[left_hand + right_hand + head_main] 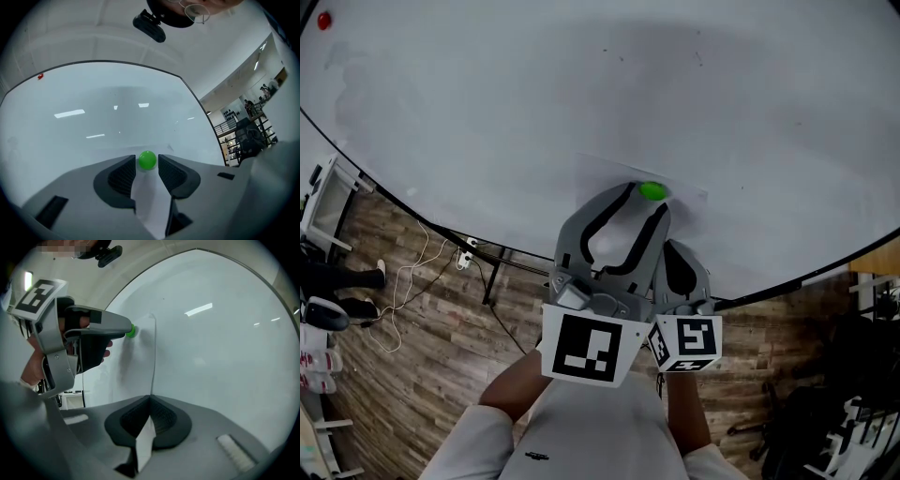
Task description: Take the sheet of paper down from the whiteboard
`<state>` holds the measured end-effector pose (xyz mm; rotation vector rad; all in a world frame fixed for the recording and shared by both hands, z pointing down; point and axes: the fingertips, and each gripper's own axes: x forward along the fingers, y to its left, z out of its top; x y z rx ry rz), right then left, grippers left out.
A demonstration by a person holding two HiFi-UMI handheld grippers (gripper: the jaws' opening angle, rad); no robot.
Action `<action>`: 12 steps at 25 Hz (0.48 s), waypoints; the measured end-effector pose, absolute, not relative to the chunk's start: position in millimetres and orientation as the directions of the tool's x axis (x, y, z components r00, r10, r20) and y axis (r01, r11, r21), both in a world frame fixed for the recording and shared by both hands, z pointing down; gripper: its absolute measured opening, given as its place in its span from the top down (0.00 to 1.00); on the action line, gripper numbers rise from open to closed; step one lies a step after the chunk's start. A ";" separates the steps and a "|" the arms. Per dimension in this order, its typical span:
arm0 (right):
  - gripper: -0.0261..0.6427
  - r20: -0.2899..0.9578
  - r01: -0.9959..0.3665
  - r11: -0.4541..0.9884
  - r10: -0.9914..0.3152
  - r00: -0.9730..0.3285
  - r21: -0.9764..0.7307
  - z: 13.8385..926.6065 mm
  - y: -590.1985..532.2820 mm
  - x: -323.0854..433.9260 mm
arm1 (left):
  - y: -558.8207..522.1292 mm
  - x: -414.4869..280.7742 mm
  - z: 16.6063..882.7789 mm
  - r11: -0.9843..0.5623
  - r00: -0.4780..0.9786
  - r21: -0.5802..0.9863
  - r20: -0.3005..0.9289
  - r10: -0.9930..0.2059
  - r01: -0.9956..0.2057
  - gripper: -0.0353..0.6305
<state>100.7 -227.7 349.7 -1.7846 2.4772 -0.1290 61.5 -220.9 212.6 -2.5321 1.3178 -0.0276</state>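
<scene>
With my right tongs (150,400) shut on the paper (144,441), I should squeeze my open left tongs (146,166) on the green magnet (147,160) between them.

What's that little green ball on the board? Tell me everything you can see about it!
The green magnet is a small, round, bright green ball, smooth and a bit shiny, like plastic. It sits on the sheet of paper, near the paper's upper edge, and seems to pin it flat to the whiteboard. The left gripper points straight at it, with one jaw tip close on each side. I cannot tell whether the jaws actually squeeze it.
</scene>
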 end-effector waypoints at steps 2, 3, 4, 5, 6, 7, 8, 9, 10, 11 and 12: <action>0.94 -0.011 -0.942 0.314 -0.949 -0.315 -0.120 353.3 -226.9 101.1 | -222.5 62.4 213.1 -0.531 0.573 -0.267 -0.114 -0.812 -0.804 0.72; 0.94 -0.005 -0.942 0.313 -0.949 -0.315 -0.120 355.0 -226.5 101.2 | -223.5 62.5 213.0 -0.522 0.565 -0.269 -0.115 -0.817 -0.809 0.72; 0.94 -0.006 -0.942 0.312 -0.949 -0.314 -0.120 354.0 -226.6 100.9 | -224.5 62.8 212.5 -0.513 0.557 -0.271 -0.117 -0.822 -0.814 0.72; 0.94 -0.014 -0.943 0.311 -0.950 -0.312 -0.121 350.1 -227.4 100.1 | -225.4 62.9 212.0 -0.504 0.549 -0.272 -0.121 -0.827 -0.819 0.72; 0.94 -0.022 -0.943 0.311 -0.950 -0.310 -0.123 346.3 -228.1 99.3 | -226.0 63.0 211.5 -0.495 0.541 -0.274 -0.124 -0.832 -0.825 0.72; 0.94 -0.026 -0.942 0.310 -0.951 -0.310 -0.125 344.2 -228.5 98.8 | -226.3 62.9 211.0 -0.487 0.533 -0.274 -0.128 -0.837 -0.830 0.72; 0.94 -0.028 -0.942 0.310 -0.951 -0.309 -0.125 343.3 -228.4 98.5 | -226.3 62.7 210.4 -0.479 0.525 -0.273 -0.130 -0.841 -0.835 0.72; 0.94 -0.028 -0.943 0.310 -0.951 -0.309 -0.124 343.0 -228.3 98.4 | -226.3 62.6 210.0 -0.471 0.517 -0.271 -0.132 -0.846 -0.839 0.72; 0.94 -0.029 -0.943 0.310 -0.951 -0.308 -0.123 343.0 -228.2 98.5 | -226.4 62.6 210.0 -0.464 0.509 -0.268 -0.131 -0.850 -0.844 0.72; 0.94 -0.029 -0.943 0.309 -0.951 -0.308 -0.123 343.4 -228.4 98.7 | -226.7 63.0 210.3 -0.458 0.502 -0.263 -0.130 -0.855 -0.849 0.72; 0.94 -0.029 -0.943 0.309 -0.951 -0.308 -0.124 343.9 -228.6 99.0 | -227.2 63.4 210.6 -0.453 0.495 -0.256 -0.130 -0.859 -0.854 0.72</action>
